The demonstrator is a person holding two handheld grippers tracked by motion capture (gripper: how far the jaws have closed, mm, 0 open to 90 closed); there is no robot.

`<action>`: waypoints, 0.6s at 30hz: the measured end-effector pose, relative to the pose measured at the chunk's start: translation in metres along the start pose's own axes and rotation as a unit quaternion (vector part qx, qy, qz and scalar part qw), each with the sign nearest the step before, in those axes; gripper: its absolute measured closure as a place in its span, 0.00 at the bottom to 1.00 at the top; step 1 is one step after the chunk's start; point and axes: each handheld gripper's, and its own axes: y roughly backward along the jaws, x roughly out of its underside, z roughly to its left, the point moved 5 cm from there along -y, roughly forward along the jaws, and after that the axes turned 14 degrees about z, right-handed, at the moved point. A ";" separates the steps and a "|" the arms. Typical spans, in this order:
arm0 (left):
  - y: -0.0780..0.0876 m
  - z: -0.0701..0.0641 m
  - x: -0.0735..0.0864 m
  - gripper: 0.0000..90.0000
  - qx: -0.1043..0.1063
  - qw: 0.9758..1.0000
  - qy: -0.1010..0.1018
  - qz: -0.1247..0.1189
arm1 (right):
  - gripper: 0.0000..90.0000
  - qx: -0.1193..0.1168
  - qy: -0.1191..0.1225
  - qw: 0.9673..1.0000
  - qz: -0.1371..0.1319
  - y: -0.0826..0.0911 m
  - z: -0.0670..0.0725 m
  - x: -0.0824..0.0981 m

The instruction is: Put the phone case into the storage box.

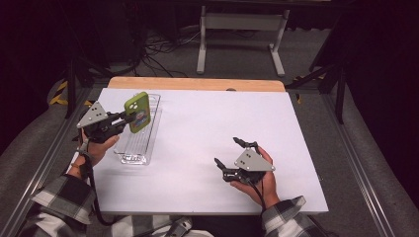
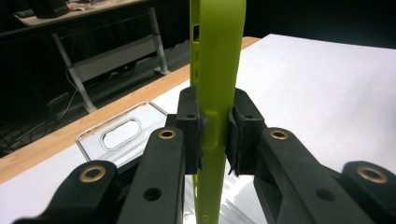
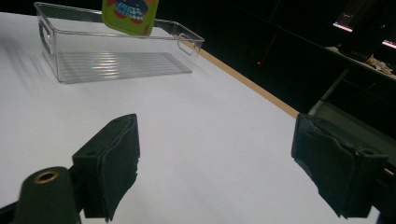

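Two tongs | our left tongs (image 1: 129, 118) clamp the phone (image 1: 138, 112) upright above the bin (image 1: 154, 129) | right tongs (image 1: 236, 153) gape empty over table (image 1: 207, 123) | we should lower it level, clear of the rim.

Bright overhead light on the white table (image 1: 207, 148), surroundings dim (near black), with close-up fingers (image 3: 109, 165) softly blurred.
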 end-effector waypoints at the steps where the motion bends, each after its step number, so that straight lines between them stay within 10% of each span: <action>1: -0.002 0.001 0.000 0.86 -0.001 1.000 0.002 -0.004 | 0.18 0.001 0.000 1.000 0.000 0.000 0.000 0.000; 18: -0.027 0.027 0.006 0.86 0.001 1.000 0.015 0.019 | 0.18 -0.001 -0.005 1.000 0.008 -0.005 -0.001 0.003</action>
